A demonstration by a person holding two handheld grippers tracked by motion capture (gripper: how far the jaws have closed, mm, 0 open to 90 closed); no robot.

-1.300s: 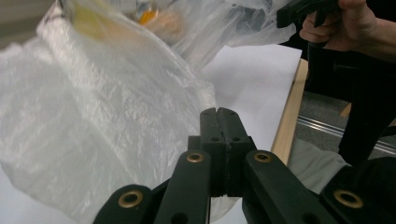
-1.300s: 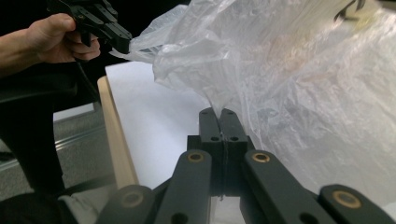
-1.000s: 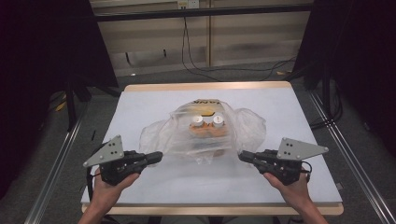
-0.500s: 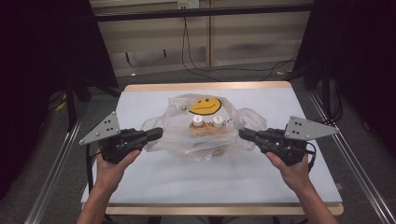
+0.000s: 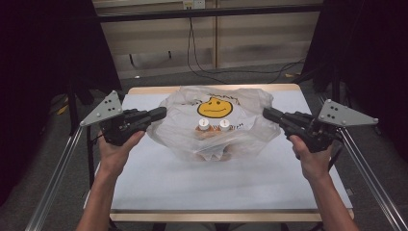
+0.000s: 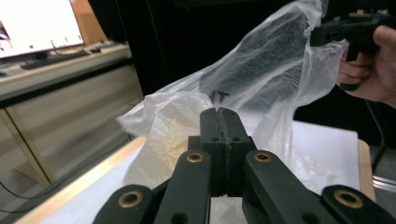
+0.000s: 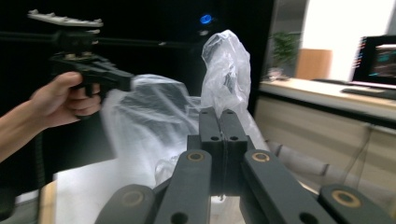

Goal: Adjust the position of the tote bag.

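In the left gripper view the left gripper has its two black fingers pressed flat together, pinching a fold of the clear plastic bag at their tips. The film rises up and away from the fingers, stretched toward the far side, where the other hand holds its own end of the bag.

In the right gripper view the right gripper is likewise closed, its fingers meeting with a peak of the bag standing up just beyond their tips. The film spreads from there to the left gripper, gripped in a hand farther off.

From the high view, the person's forearms come in at the bottom. The left gripper clamps the bag's left edge and the right gripper clamps its right edge, so the bag hangs spread between the two sets of fingers, above the middle of the white tabletop. Its lower part sags toward the tabletop; whether it still touches there I cannot tell. Inside the bag, about midway between the fingers, sit two small bottles with white caps, side by side, with something orange under them. Just behind them, on the bag's far wall, is a yellow smiley face with dark print above it. Beyond the tabletop, black cables hang down a pale wall.
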